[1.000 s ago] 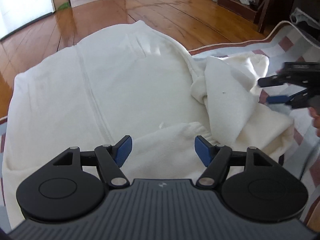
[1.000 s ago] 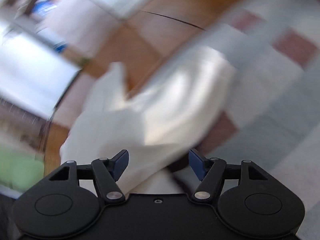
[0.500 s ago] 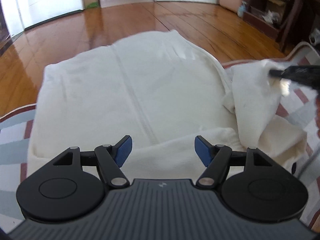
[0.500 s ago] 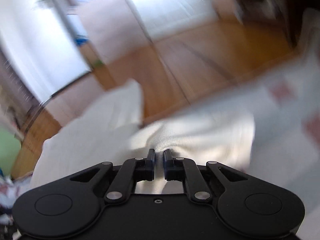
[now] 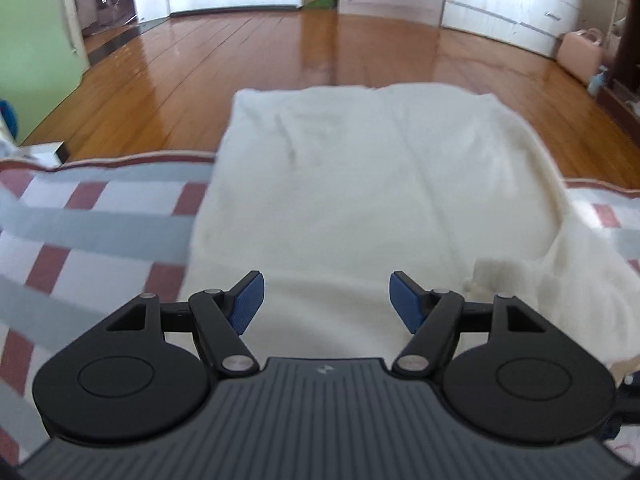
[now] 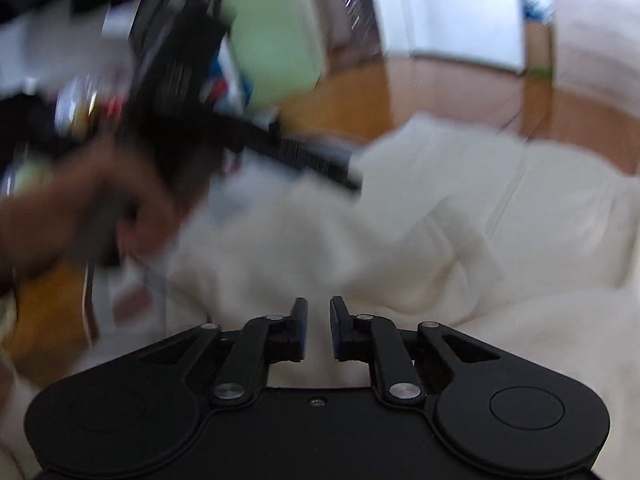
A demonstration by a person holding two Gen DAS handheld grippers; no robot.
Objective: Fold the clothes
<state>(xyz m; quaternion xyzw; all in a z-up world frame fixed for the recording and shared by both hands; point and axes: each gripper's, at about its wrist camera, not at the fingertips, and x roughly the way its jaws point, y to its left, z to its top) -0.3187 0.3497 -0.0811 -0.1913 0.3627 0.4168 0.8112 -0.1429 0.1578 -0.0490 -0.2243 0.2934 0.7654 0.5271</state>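
A cream white garment (image 5: 360,184) lies spread over a checked blanket, its far end hanging past the edge toward the floor. My left gripper (image 5: 326,300) is open and empty just above the garment's near part. A bunched fold (image 5: 520,280) sits at its right. In the blurred right wrist view my right gripper (image 6: 319,330) is shut on a fold of the same garment (image 6: 440,248), with cloth between the narrow jaws. The left gripper and the hand holding it (image 6: 132,208) show blurred at the left of that view.
The checked red, grey and white blanket (image 5: 80,232) covers the surface under the garment. Beyond it is a wooden floor (image 5: 280,52), with white cabinets (image 5: 520,0) and a pink bag (image 5: 580,52) at the far right. A green wall (image 5: 32,40) stands at the left.
My right gripper closed on the garment's fold and swung it leftward across the garment. My left gripper stayed open and its view turned left, now showing more blanket on the left.
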